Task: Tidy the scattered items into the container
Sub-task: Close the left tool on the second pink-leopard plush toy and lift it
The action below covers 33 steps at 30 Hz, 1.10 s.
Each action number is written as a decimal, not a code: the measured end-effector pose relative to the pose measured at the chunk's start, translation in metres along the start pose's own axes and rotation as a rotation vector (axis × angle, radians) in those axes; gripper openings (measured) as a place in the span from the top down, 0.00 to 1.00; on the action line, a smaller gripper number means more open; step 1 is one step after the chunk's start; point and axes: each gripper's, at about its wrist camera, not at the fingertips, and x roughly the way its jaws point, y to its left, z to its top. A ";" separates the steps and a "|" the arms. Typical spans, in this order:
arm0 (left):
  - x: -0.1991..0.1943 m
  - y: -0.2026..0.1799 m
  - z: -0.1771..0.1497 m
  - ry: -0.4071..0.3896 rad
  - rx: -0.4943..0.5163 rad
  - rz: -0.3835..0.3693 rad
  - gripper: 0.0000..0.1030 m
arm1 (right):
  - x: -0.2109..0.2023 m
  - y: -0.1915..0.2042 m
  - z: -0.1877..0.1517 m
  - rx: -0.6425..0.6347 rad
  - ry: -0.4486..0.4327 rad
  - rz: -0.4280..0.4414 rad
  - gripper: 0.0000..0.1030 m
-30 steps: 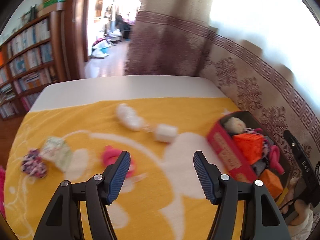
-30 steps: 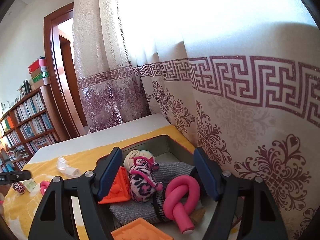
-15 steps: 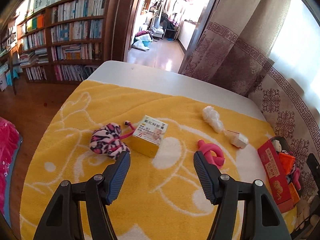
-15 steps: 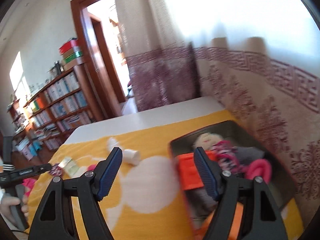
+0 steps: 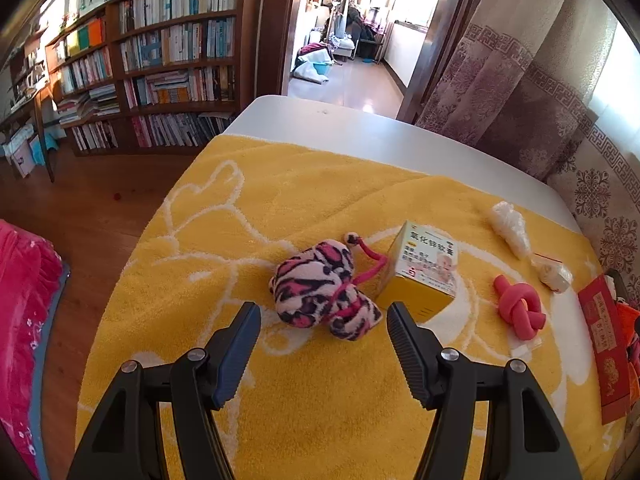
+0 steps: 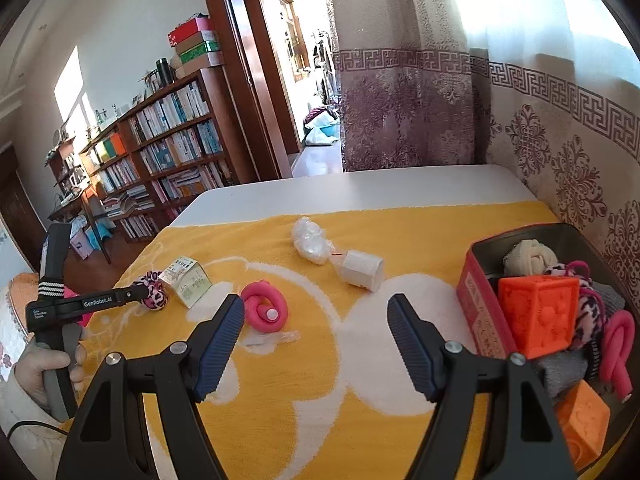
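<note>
A pink leopard-print plush lies on the yellow towel, just ahead of my open, empty left gripper. A yellow medicine box touches its right side. A pink knotted tube, a white wrapped lump and a small white roll lie further right. My right gripper is open and empty above the towel, with the pink tube left of it. The red-walled container at right holds orange cubes and soft items.
The towel covers a white table that ends at a patterned curtain on the right. A bookshelf and wooden floor lie beyond the left edge. A small clear wrapper lies near the pink tube.
My left gripper swung left from the container side and closed in on the leopard plush. My right gripper pulled back from over the container and turned left toward the towel.
</note>
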 end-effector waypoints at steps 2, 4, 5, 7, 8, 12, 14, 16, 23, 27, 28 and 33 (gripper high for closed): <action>0.007 0.004 0.002 0.005 -0.023 -0.016 0.35 | 0.007 0.003 -0.001 -0.007 0.016 0.003 0.25; 0.013 0.006 0.003 0.010 -0.041 -0.030 0.35 | 0.013 0.005 -0.003 -0.009 0.031 0.004 0.25; 0.017 0.007 0.003 0.013 -0.053 -0.033 0.35 | 0.017 0.006 -0.003 -0.010 0.039 0.005 0.25; 0.023 0.009 0.003 0.016 -0.077 -0.057 0.35 | 0.024 0.008 -0.004 -0.013 0.055 0.007 0.25; 0.026 0.009 0.004 0.017 -0.083 -0.068 0.35 | 0.029 0.009 -0.004 -0.016 0.061 0.007 0.25; 0.032 0.002 0.003 0.004 -0.062 -0.058 0.36 | 0.045 0.014 -0.005 -0.026 0.092 0.011 0.25; 0.034 0.000 0.003 -0.001 -0.042 -0.064 0.47 | 0.050 0.018 -0.006 -0.035 0.103 0.013 0.25; 0.032 0.001 0.003 0.001 -0.050 -0.075 0.50 | 0.055 0.020 -0.006 -0.044 0.110 0.017 0.25; 0.004 0.011 0.003 -0.064 -0.077 -0.026 0.52 | 0.074 0.019 -0.009 -0.076 0.156 0.041 0.25; -0.021 0.011 0.004 -0.122 -0.073 -0.033 0.52 | 0.085 0.022 -0.009 -0.095 0.176 0.049 0.25; -0.025 0.009 0.004 -0.130 -0.071 -0.039 0.52 | 0.087 0.024 -0.008 -0.106 0.180 0.051 0.25; -0.033 0.001 0.000 -0.136 -0.045 -0.074 0.52 | 0.104 0.044 -0.007 -0.182 0.211 0.060 0.25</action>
